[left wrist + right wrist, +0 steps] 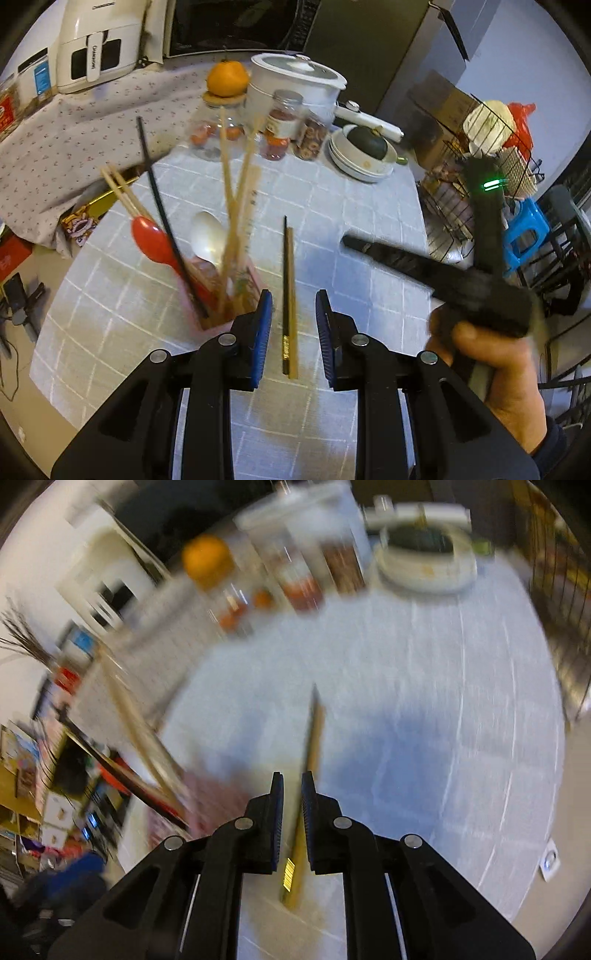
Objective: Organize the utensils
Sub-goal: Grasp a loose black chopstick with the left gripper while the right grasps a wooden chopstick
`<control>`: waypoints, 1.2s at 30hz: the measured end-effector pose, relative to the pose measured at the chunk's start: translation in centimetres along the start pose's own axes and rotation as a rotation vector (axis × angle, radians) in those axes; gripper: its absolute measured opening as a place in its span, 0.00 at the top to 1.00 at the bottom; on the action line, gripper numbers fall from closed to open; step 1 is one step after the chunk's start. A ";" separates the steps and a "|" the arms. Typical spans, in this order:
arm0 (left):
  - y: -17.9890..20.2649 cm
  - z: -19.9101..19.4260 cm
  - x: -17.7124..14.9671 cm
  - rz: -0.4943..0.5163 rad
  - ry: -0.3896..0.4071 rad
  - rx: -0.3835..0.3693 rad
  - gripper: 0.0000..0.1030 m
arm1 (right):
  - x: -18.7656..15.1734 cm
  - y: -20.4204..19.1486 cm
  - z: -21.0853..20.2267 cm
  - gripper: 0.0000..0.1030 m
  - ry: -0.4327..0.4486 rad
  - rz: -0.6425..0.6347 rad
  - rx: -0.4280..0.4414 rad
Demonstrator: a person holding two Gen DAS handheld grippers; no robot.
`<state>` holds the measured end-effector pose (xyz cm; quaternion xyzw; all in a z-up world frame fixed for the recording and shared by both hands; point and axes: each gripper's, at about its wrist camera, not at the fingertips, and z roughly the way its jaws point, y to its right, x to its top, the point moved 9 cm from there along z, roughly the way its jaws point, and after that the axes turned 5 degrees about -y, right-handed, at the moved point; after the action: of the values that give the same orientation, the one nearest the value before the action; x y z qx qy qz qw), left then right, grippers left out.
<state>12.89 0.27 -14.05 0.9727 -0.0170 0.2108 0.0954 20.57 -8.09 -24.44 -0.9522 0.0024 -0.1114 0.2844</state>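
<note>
Most utensils already stand in the pink holder; two chopsticks remain on the table between the spread left gripper, while the right gripper looks narrowly parted.

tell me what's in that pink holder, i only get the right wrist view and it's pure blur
Observer: The pink holder has a red spoon, a white spoon, a black chopstick and several wooden chopsticks standing in it.
Operator: is the left hand-held gripper on the loose pair yet
Observer: No. The left hand-held gripper is open, with one finger on either side of the loose chopsticks.
Operator: are both of those wooden
Observer: One is black and one is wooden. They lie side by side, flat on the table.
</note>
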 end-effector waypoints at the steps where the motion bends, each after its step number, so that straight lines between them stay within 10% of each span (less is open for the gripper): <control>1: 0.2 0.3 -0.2 0.001 -0.012 -0.002 0.77 | -0.6 0.5 0.9 0.88 -0.033 0.009 -0.011; 10: -0.4 2.0 -2.9 -0.063 -0.143 -0.001 0.68 | -2.0 0.8 6.8 0.87 -0.151 0.006 -0.015; 16: -1.2 1.0 -2.9 -0.076 -0.133 0.001 0.58 | -1.6 0.1 9.3 0.60 -0.173 -0.025 -0.084; 20: -2.1 1.0 -2.8 -0.107 -0.138 0.006 0.58 | -1.6 0.0 9.5 0.90 -0.166 -0.088 -0.150; 36: 4.4 6.3 -5.6 -0.040 -0.262 -0.052 0.58 | -4.9 10.2 0.9 0.92 -0.185 0.088 -0.111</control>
<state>10.00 -5.32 -21.18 0.9892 -0.0153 0.0796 0.1220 16.56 -15.78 -31.73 -0.9717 0.0242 -0.0103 0.2349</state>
